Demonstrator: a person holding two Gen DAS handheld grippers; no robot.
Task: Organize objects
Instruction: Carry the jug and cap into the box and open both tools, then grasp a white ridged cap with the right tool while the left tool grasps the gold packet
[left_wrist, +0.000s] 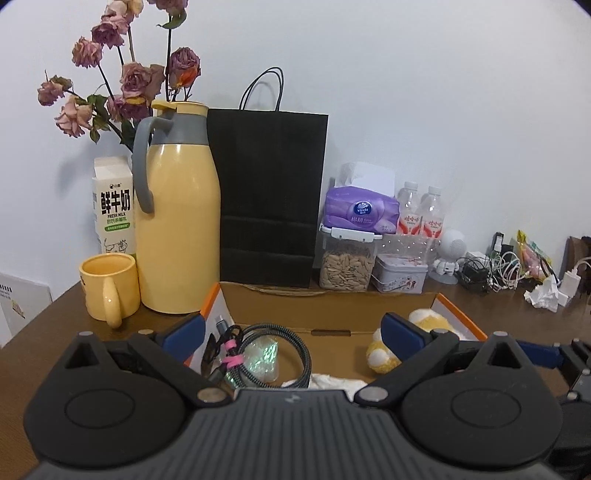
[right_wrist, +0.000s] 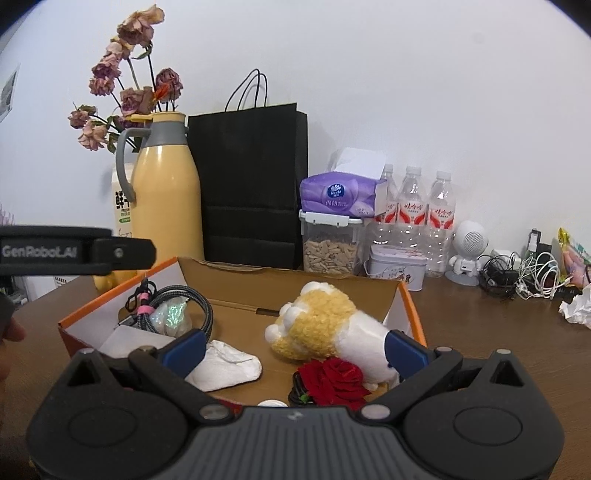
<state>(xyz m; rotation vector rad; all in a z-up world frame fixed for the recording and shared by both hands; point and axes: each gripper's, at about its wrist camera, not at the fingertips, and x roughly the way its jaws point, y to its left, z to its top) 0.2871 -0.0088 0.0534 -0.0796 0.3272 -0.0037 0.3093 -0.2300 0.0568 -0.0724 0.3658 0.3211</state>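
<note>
Left wrist view: left tool (left_wrist: 291, 334) spread wide, nothing between its blue pads, poised over an open cardboard box (left_wrist: 332, 306) on a brown wooden desk (left_wrist: 498, 317). In the box: one coiled braided cable (left_wrist: 273, 347) with pink ties, one yellow-and-white plush toy (left_wrist: 384, 350). Behind, against a plain white wall: one yellow thermos jug (left_wrist: 177, 221), one yellow mug (left_wrist: 109, 284), one milk carton (left_wrist: 112, 206), one black paper bag (left_wrist: 269, 195), dried roses (left_wrist: 122, 74).

Right wrist view: right tool (right_wrist: 291, 352) at full spread, empty, over the same box. Inside: one plush toy, one red fabric rose (right_wrist: 338, 382), one crumpled white tissue (right_wrist: 225, 365), one cable. Behind: three water bottles (right_wrist: 412, 214), one purple tissue pack (right_wrist: 338, 194), one seed jar (right_wrist: 328, 251), one tin (right_wrist: 397, 267).
</note>
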